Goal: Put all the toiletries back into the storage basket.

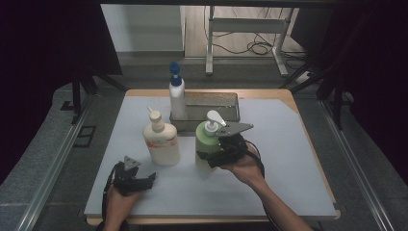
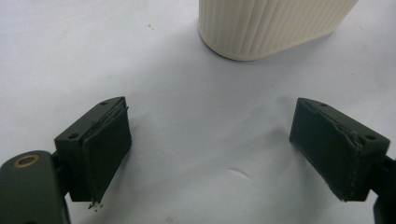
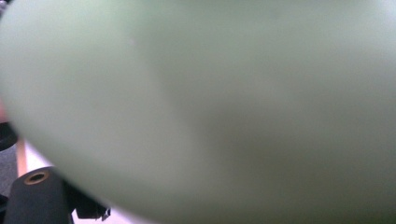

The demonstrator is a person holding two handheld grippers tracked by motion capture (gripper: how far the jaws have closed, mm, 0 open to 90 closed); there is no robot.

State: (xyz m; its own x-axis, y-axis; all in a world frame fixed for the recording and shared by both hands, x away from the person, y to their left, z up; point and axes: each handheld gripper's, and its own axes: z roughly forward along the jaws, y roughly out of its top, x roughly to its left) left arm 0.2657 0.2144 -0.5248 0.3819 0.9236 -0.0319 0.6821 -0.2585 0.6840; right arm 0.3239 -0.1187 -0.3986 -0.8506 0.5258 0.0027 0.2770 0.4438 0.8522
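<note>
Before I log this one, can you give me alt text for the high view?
The right gripper clasps a green pump bottle at mid-table. The left gripper rests open near the front edge, by a cream bottle. Behind, a blue-capped spray bottle stands in a metal tray.

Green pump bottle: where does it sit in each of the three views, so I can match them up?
High view: the green pump bottle stands at table centre, with the right gripper around its lower body.
Left gripper view: not in it; the ribbed base ahead is the cream bottle.
Right gripper view: its green wall is close up and blurred.
Shared landmark: the pale table top, also at and the lower left corner.
</note>
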